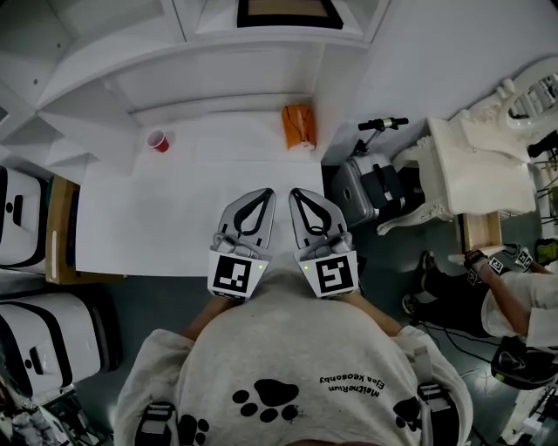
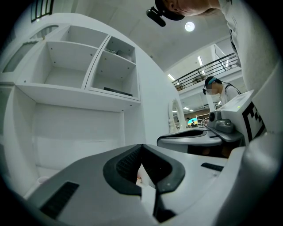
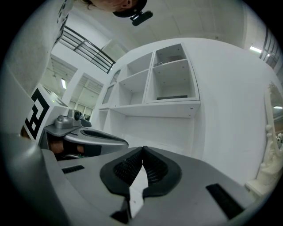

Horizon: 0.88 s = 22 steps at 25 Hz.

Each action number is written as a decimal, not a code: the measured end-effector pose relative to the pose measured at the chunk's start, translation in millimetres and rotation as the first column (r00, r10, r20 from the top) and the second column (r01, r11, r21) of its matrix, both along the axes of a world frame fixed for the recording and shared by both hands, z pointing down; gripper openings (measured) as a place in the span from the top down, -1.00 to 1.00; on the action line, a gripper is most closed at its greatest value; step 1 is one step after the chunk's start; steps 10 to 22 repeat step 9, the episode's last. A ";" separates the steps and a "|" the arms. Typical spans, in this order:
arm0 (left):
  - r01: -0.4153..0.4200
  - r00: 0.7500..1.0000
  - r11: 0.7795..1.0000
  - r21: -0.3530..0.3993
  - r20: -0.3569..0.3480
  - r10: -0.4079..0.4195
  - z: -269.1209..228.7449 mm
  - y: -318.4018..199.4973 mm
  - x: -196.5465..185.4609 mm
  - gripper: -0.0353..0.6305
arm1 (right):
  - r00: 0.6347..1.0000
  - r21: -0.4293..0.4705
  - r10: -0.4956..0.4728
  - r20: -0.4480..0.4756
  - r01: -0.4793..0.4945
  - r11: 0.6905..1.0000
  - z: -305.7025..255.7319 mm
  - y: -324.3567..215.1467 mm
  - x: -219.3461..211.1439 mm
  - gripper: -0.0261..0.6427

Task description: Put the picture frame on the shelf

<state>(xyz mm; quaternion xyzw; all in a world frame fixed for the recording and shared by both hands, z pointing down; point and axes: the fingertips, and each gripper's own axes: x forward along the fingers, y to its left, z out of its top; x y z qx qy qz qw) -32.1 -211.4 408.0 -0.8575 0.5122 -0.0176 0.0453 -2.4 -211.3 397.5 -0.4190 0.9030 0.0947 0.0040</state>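
The picture frame (image 1: 288, 13), dark-edged, lies flat in an upper compartment of the white shelf unit (image 1: 131, 65). It shows as a thin dark slab in the left gripper view (image 2: 117, 91) and in the right gripper view (image 3: 172, 97). My left gripper (image 1: 265, 195) and right gripper (image 1: 297, 195) sit side by side over the front of the white desk (image 1: 174, 209), pointing level at the shelves. The tips of both grippers meet, the left gripper (image 2: 141, 148) and the right gripper (image 3: 143, 150) alike, with nothing between them.
A red cup (image 1: 158, 140) stands at the desk's back left and an orange packet (image 1: 298, 126) at its back right. A scooter (image 1: 375, 179) and an ornate white piece of furniture (image 1: 475, 165) stand to the right. Another person (image 1: 514, 296) is at the far right. White cases (image 1: 26, 218) stand to the left.
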 end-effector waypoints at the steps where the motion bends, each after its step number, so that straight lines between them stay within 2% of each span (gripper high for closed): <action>1: 0.000 1.000 1.000 -0.004 0.004 0.000 0.8 0.2 1.2 0.83 | 1.000 0.000 -0.002 -0.001 0.002 1.000 0.6 0.0 1.0 0.82; 3: 0.003 1.000 1.000 0.006 -0.015 -0.003 -0.4 -0.3 3.8 0.84 | 1.000 -0.003 -0.006 -0.004 0.006 1.000 1.8 -0.4 3.3 0.82; 7: 0.004 0.999 0.999 -0.037 0.050 -0.002 3.1 -0.1 10.0 0.84 | 1.000 0.002 -0.013 0.006 0.013 1.000 0.3 -2.1 8.7 0.82; 22: 0.007 0.999 0.999 -0.037 0.051 -0.005 4.4 -0.7 13.5 0.84 | 1.000 0.005 -0.019 0.000 0.019 1.000 0.7 -2.5 11.5 0.82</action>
